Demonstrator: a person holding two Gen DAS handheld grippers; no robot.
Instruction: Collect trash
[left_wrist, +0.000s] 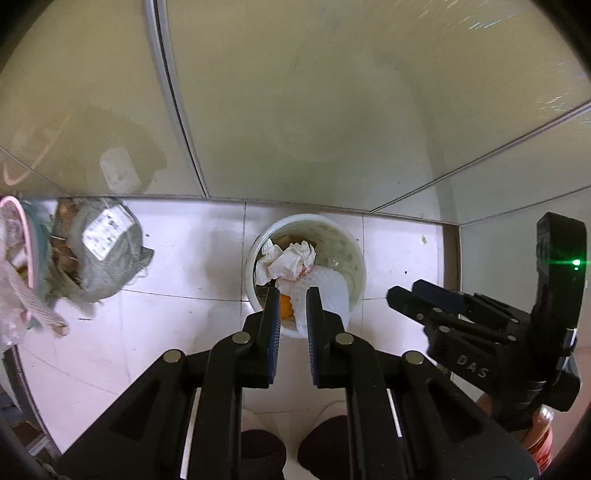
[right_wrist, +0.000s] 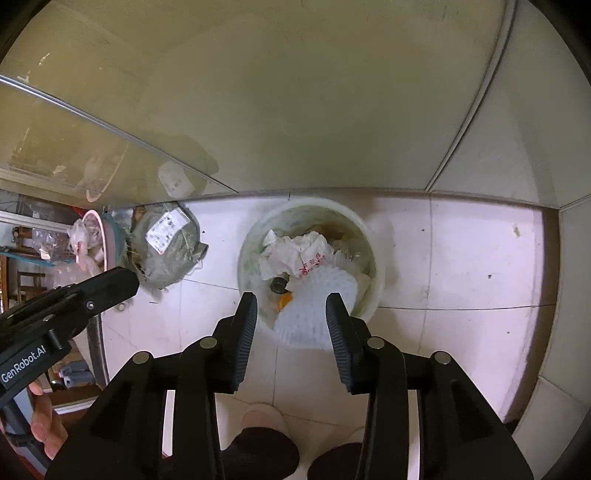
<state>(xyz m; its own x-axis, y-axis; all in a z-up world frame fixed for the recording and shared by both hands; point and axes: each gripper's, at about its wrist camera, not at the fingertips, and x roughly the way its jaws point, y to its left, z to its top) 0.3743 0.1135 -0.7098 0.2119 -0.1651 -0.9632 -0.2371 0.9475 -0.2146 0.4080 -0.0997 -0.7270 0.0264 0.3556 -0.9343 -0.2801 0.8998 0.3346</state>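
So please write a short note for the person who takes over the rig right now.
Left gripper: jaws slightly apart, nothing between them.
Right gripper: jaws apart, empty.
Both hang over the white bin on the tiled floor; the bin already holds crumpled paper, white foam netting and something orange.
A grey mesh sack lies on the floor left of the bin.
Left: I cannot tell what further trash remains.
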